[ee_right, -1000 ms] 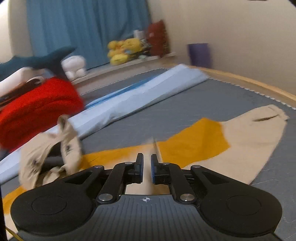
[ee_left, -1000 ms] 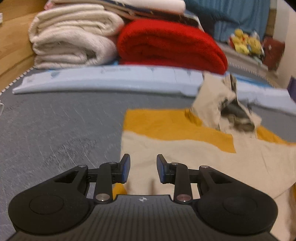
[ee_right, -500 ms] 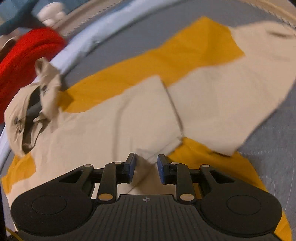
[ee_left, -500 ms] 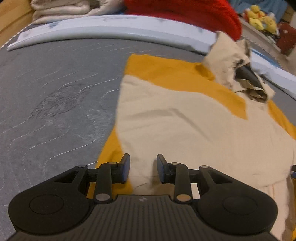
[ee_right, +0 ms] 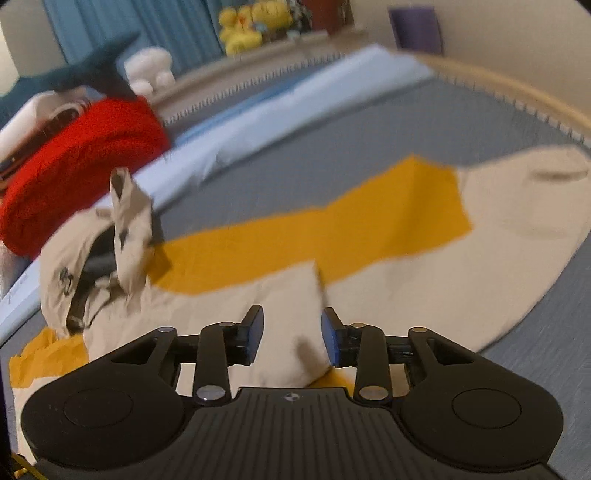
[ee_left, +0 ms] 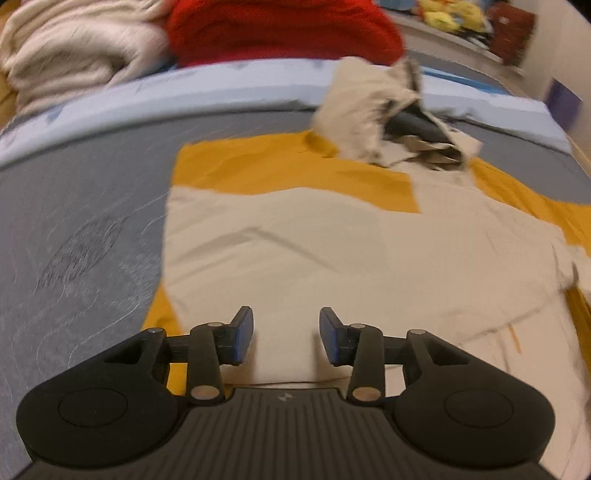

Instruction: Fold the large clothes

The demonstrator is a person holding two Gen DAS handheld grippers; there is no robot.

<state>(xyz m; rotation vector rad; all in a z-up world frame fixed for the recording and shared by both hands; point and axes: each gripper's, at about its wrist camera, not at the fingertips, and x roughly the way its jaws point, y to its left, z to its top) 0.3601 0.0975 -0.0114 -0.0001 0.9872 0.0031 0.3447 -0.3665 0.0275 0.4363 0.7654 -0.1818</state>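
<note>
A large cream and mustard-yellow garment [ee_left: 332, 243] lies spread on the grey mattress [ee_left: 74, 229], its hood [ee_left: 373, 110] bunched up at the far end. In the right wrist view the garment [ee_right: 369, 280] has one cream sleeve [ee_right: 535, 206] stretched to the right and a folded cream panel in front of the fingers. My left gripper [ee_left: 286, 334] is open and empty over the garment's near left part. My right gripper [ee_right: 291, 334] is open and empty over the folded cream panel.
A folded red blanket [ee_left: 284, 29] and cream blankets [ee_left: 74, 48] are stacked behind a pale blue sheet [ee_left: 184, 88] at the far side. Plush toys [ee_right: 255, 22] sit on a ledge. The wooden bed edge [ee_right: 517, 88] curves at the right.
My right gripper was shut one second ago and is now open; the cloth lies on the garment. Both cameras dipped toward the garment, then tilted back up.
</note>
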